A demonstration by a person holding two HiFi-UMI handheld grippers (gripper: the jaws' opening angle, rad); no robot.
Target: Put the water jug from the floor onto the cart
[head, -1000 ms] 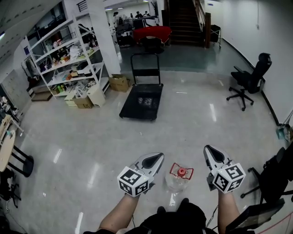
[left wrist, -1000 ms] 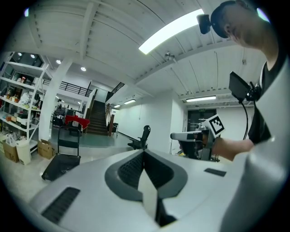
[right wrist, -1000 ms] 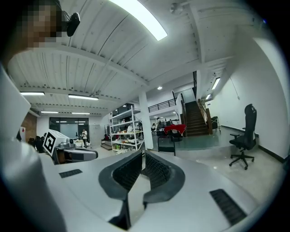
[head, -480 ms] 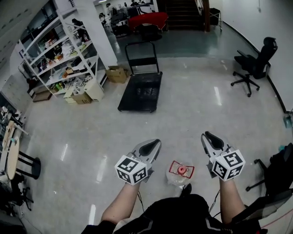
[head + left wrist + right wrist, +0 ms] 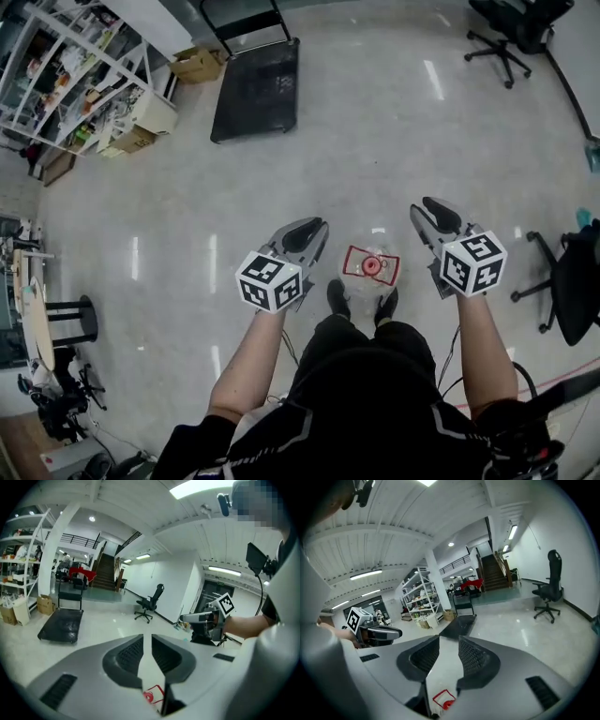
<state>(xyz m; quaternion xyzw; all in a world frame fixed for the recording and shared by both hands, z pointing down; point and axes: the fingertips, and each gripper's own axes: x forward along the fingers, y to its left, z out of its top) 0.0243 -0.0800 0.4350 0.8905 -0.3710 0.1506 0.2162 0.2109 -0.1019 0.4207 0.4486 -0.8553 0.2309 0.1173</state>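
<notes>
The water jug [image 5: 372, 272] is clear plastic with a red cap and a red handle, and it stands on the floor just in front of the person's feet. My left gripper [image 5: 309, 234] hangs to its left and my right gripper [image 5: 431, 214] to its right, both above the floor and apart from the jug. The left jaws [image 5: 146, 637] are opening, with a narrow gap and nothing between them. The right jaws [image 5: 449, 639] are opening wider, also with nothing between them. The jug's red cap [image 5: 444, 700] shows below them. The black flat cart [image 5: 255, 89] stands far ahead on the left.
White shelving [image 5: 66, 84] with cardboard boxes [image 5: 197, 64] stands at the far left next to the cart. Black office chairs stand at the far right [image 5: 520, 28] and the near right [image 5: 572, 272]. A black stool [image 5: 70, 319] is at the left.
The head view has tipped down onto the jug. Both grippers have come down and forward, one on each side of the jug.
</notes>
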